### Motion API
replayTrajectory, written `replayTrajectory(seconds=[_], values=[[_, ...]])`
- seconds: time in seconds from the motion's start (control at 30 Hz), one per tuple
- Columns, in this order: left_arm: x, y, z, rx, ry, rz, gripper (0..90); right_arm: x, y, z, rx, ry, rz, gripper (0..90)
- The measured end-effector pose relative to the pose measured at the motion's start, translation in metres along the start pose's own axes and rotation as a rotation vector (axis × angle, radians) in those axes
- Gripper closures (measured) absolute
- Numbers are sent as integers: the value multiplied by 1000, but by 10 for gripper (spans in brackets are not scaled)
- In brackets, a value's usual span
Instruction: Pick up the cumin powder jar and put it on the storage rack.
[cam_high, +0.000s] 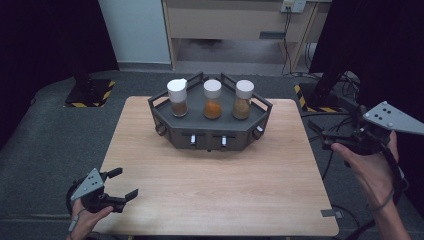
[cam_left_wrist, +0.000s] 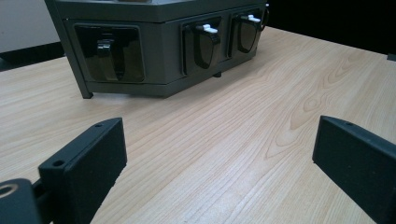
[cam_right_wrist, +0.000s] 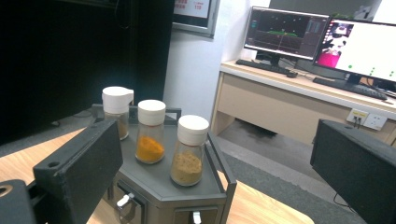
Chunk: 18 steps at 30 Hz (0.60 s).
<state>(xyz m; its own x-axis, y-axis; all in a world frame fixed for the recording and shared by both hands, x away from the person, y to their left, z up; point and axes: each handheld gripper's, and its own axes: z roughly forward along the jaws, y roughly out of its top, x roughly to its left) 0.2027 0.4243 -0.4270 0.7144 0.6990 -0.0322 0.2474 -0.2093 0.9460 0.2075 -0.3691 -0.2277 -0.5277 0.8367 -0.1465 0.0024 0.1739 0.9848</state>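
Standing at counter (cam_high: 215, 195) centre-rear: dark grey hexagonal spice rack (cam_high: 210, 131) w/ raised rail and small drawers in its front faces, two w/ white pulls.

Items on rack top, in a row, L to R in high view:
- jar w/ brown spice (cam_high: 178, 97), white flip cap, lid tab sticking out to one side.
- jar w/ orange spice (cam_high: 212, 99), white cap, middle.
- jar w/ tan spice (cam_high: 243, 99), white cap.
All 3 upright, near each other, not touching.

Left gripper (cam_high: 121, 189): low at near-left corner of counter, held in person's hand (cam_high: 82, 220). Fingers (cam_left_wrist: 88, 163) spread wide, nothing between them; bare wood grain shows in the gap. Left gripper view looks across the wood at rack's drawer fronts (cam_left_wrist: 112, 53), well apart from fingers.

Right gripper (cam_high: 322, 136): off counter's right edge, raised, held in right hand (cam_high: 367, 167), aimed toward rack. Fingers (cam_right_wrist: 79, 163) wide apart, holding nothing. Right gripper view: tan jar nearest, orange next, brown farthest; desk w/ monitors (cam_right_wrist: 322, 39) behind.
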Motion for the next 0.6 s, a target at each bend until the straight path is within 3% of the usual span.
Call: replayTrajectory(seconds=[0.2,0.3,0.6], values=[[-1,0,-1,-2,6,0,20,13,-21,-4,1,-4,4,33],[-1,0,-1,-1,5,2,20,18,-33,-3,30,2,-7,35],[-1,-1,-1,-6,8,0,20,20,-86,2,69,50,43,38]])
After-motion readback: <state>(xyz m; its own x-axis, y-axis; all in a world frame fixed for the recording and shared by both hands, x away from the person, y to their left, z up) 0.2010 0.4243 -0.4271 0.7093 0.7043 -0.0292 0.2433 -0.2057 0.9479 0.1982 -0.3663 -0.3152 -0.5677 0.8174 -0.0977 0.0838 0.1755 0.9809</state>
